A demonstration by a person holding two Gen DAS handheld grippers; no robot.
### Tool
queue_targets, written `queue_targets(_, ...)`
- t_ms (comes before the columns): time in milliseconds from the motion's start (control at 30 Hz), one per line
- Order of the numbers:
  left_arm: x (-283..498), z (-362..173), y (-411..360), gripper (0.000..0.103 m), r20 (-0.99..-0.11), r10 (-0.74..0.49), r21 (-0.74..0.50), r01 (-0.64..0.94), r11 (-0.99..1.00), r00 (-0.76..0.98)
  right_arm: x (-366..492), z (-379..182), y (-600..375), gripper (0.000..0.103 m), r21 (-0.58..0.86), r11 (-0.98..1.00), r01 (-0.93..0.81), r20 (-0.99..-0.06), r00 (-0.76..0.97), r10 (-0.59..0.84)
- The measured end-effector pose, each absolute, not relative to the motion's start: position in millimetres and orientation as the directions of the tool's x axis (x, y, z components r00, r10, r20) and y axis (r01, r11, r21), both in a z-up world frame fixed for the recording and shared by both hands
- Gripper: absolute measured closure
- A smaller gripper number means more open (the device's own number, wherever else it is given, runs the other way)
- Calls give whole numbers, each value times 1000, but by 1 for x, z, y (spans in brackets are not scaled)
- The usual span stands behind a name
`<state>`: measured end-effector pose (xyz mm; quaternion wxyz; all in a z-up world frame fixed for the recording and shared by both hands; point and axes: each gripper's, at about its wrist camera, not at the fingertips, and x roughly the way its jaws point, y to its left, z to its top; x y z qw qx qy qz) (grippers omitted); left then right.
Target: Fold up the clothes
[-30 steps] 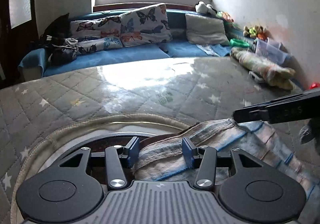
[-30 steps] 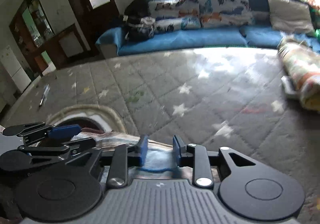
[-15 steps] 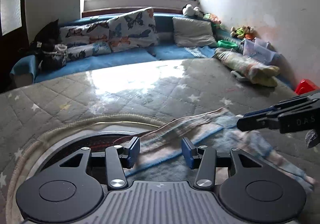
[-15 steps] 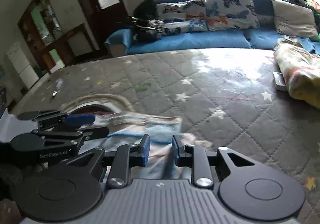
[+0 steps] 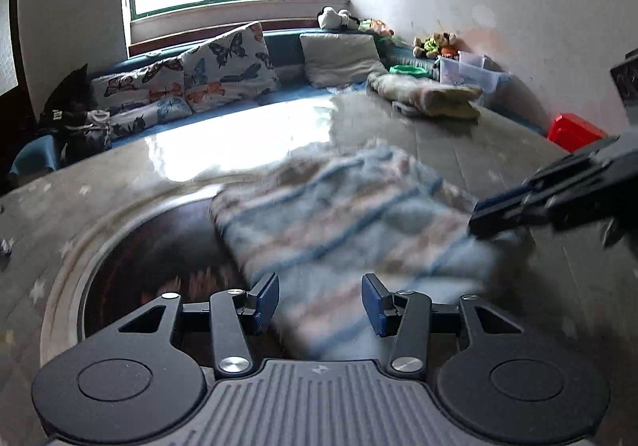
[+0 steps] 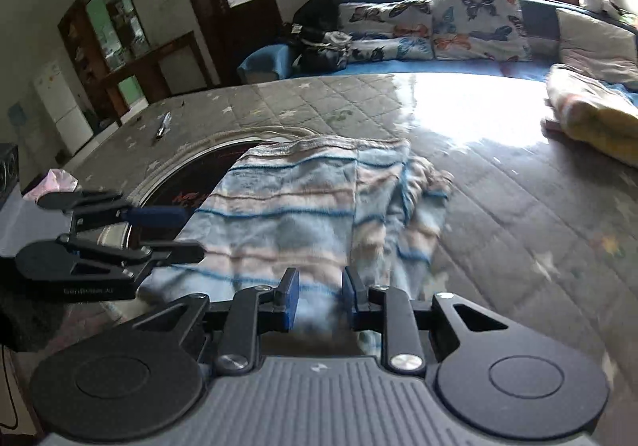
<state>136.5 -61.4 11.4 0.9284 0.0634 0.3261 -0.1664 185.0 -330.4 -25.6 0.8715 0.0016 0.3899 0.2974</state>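
Both grippers hover low over the striped garment (image 6: 303, 215), which sprawls across the middle of both frames, partly over a dark round inset (image 5: 159, 258) in the quilted mat (image 6: 518, 207). The left gripper (image 5: 319, 300) has its jaws spread wide, cloth beneath but not pinched. The right gripper (image 6: 317, 302) shows a narrower gap with fabric running between the pads; whether it's nipping the cloth, I can't tell. The risk, to my eye: this soft, fuzzy knit is bunched at centre right in the right wrist view, so a one-sided pull could drag it crooked. The blue and pinkish bands look limp and floppy.
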Motion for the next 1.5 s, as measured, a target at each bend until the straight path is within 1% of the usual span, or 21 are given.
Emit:
queue_targets(100, 121, 4, -57, 54, -633, -250, 31, 347, 937, 732, 166, -26, -336, 80, 202, 841, -503, -670, 555, 493)
queue_targets(200, 114, 0, -47, 54, -641, -225, 25, 313, 949, 734, 160, -25, -344, 79, 209, 856, -473, -665, 572, 479)
queue_targets(333, 104, 11, -39, 55, -617, -206, 21, 278, 960, 759, 157, -16, -357, 79, 243, 868, -432, -638, 603, 479)
queue_targets(433, 99, 17, -42, 55, -597, -225, 5, 284, 959, 770, 157, -16, -365, 79, 290, 871, -397, -618, 617, 487)
queue_targets(500, 99, 13, -46, 55, -602, -225, 23, 298, 954, 766, 156, -23, -362, 79, 297, 871, -392, -625, 610, 487)
queue_targets(567, 101, 5, -48, 55, -624, -202, 47, 294, 955, 755, 156, -31, -359, 79, 273, 879, -392, -649, 599, 469)
queue_targets(667, 101, -1, -44, 54, -640, -180, 53, 277, 960, 747, 154, -35, -364, 79, 295, 882, -368, -649, 599, 468)
queue_targets(800, 97, 6, -39, 54, -627, -165, 50, 251, 967, 762, 151, -30, -369, 79, 312, 881, -355, -630, 617, 472)
queue_targets(967, 95, 11, -47, 52, -627, -188, 25, 261, 965, 756, 148, -31, -367, 77, 317, 888, -334, -622, 633, 461)
queue_targets(1133, 91, 8, -56, 40, -647, -198, 8, 266, 964, 737, 145, -31, -365, 63, 322, 893, -313, -615, 649, 449)
queue_targets(1267, 93, 7, -56, 32, -663, -185, 0, 247, 969, 726, 143, -31, -363, 61, 327, 898, -296, -608, 661, 439)
queue_targets(1333, 94, 9, -54, 26, -664, -177, -6, 232, 973, 726, 144, -30, -365, 58, 330, 901, -281, -607, 668, 430)
queue_targets(1367, 94, 9, -53, 25, -665, -174, -12, 223, 975, 726, 144, -30, -365, 56, 330, 903, -277, -607, 670, 427)
queue_targets(1467, 95, 10, -50, 19, -675, -169, -30, 203, 979, 718, 142, -32, -365, 54, 335, 905, -263, -607, 674, 421)
queue_targets(1500, 95, 10, -49, 15, -681, -168, -36, 196, 980, 713, 141, -33, -364, 52, 340, 905, -258, -608, 674, 420)
